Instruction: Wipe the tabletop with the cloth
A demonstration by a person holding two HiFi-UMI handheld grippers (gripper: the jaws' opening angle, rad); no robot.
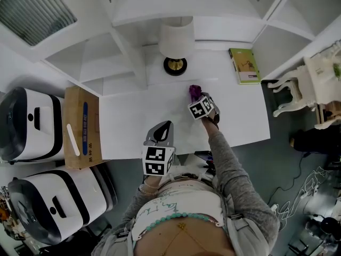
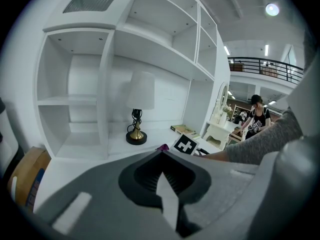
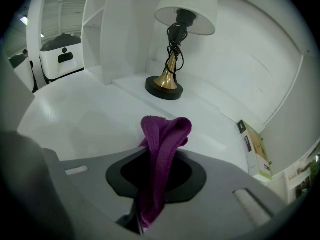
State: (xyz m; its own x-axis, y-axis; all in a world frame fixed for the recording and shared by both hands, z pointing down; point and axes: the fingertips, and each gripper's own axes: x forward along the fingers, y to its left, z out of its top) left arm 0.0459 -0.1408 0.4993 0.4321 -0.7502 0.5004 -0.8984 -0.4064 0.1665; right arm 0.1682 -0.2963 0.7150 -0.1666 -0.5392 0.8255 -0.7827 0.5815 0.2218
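Purple cloth (image 3: 161,149): rough, looped terry, matt. The white tabletop (image 3: 85,119) is smooth with a faint sheen. The lamp (image 3: 172,59) has a polished, brass-coloured metal base and a matt white shade. The box (image 1: 80,127) is dull brown cardboard.

**Three Cameras, One Lamp**

The head camera looked steeply down from above the person onto the white tabletop (image 1: 133,129), from far enough to take in its whole width. The camera on the left gripper (image 1: 162,132) sat low at the table's near edge and faced level across it toward the shelves (image 2: 75,99). The camera on the right gripper (image 1: 197,96) sat farther in and close to the surface (the cloth (image 3: 161,154) in its jaws filled the foreground). All three views shared the lamp (image 1: 176,44), and the left gripper view also caught the right gripper.
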